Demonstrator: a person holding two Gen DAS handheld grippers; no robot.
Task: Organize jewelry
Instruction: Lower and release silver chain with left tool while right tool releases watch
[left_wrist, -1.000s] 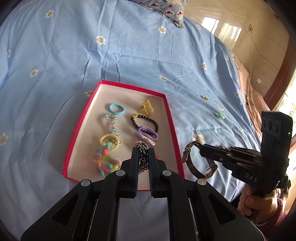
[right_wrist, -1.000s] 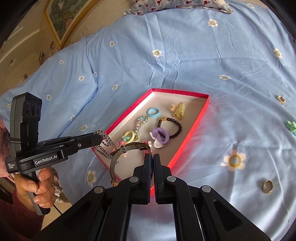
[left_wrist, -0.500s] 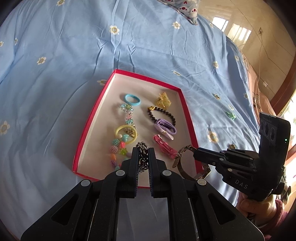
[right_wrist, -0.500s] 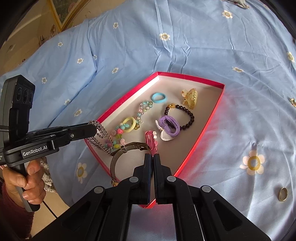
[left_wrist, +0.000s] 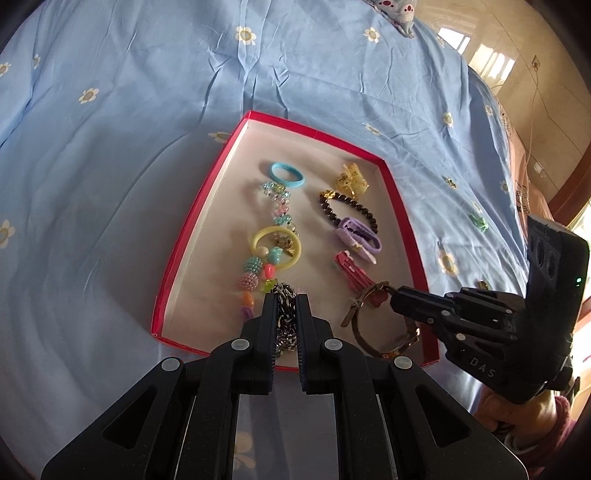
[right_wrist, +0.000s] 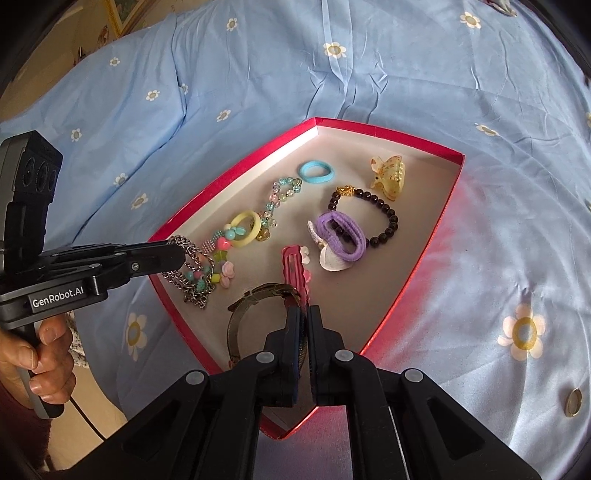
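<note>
Your left gripper is pinching a silver chain between its two fingers, and the chain hangs down over the near left part of the red box. In the right wrist view you can see the chain drooping right beside the colorful bead string that lies in the box. Your right gripper is pinching a brown strap bracelet, with its fingers pressed tight on the band. The bracelet loop sits over the near right part of the box, just beside the red hair clip. The box lies on a blue bedsheet with little flowers on it. Inside the box you have a blue hair tie at the far end, a gold claw clip next to it, a dark bead bracelet, a purple hair tie lying across it, and a yellow ring on the bead string. A small gold ring lies out on the sheet, well apart from the box, on your right. A green thing lies on the sheet too, but it is too small to tell what it is. Your hand holds the left gripper's handle.
</note>
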